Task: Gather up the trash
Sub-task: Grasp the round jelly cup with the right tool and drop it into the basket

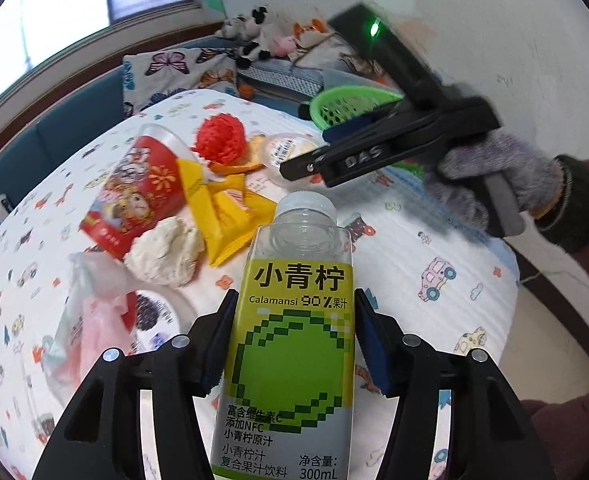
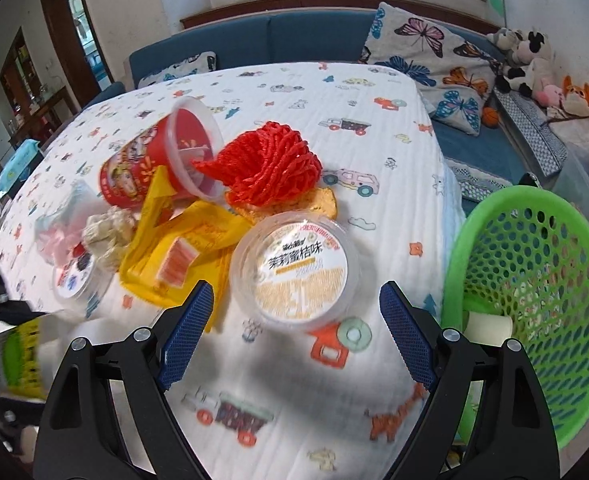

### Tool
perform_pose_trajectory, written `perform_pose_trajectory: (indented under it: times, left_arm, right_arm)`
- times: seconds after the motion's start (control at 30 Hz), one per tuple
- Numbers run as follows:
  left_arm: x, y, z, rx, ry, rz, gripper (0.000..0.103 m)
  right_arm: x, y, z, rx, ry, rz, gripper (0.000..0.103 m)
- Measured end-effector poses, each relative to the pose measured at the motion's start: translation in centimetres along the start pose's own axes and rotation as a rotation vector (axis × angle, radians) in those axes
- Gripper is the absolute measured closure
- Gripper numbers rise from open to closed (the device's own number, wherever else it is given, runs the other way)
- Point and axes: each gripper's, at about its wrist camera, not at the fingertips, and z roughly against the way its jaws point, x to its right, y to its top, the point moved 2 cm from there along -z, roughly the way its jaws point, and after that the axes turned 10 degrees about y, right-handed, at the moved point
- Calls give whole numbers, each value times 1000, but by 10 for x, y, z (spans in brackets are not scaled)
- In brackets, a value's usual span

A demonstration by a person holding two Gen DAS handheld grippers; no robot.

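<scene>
My left gripper (image 1: 292, 344) is shut on an empty juice bottle (image 1: 294, 340) with a green label, held above the table. Trash lies beyond it: a red cup (image 1: 134, 188), yellow wrappers (image 1: 222, 216), a crumpled tissue (image 1: 162, 252), a red mesh net (image 1: 220, 138) and a clear round tub (image 1: 286, 152). My right gripper (image 2: 296, 328) is open and empty, hovering just short of the clear round tub (image 2: 294, 268). The green basket (image 2: 534, 304) stands at its right, with a paper cup (image 2: 488, 328) inside. The right gripper (image 1: 302, 168) also shows in the left wrist view.
The table has a white cloth with cartoon cars (image 2: 334, 92). A plastic bag and a small lidded tub (image 2: 74, 276) lie at the pile's left. A blue sofa with butterfly cushions (image 2: 422, 44) and plush toys (image 2: 526, 64) stands behind the table.
</scene>
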Motion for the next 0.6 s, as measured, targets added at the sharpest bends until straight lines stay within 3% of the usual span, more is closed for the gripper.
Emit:
perform_pose_trajectory:
  times: [0.23,0.37,0.6]
  left_arm:
    - [-10,-2,8,21,3,43,48]
    - [-11,-2,10,30,7,49,48]
    - [-13,-1,14,35,8,65,48]
  right_arm:
    - [7,3,-17,-19,-4,-15,23]
    - [3,3,-18,-18,-2,-6,37]
    - [0,0,-8,18,-4,-9,38]
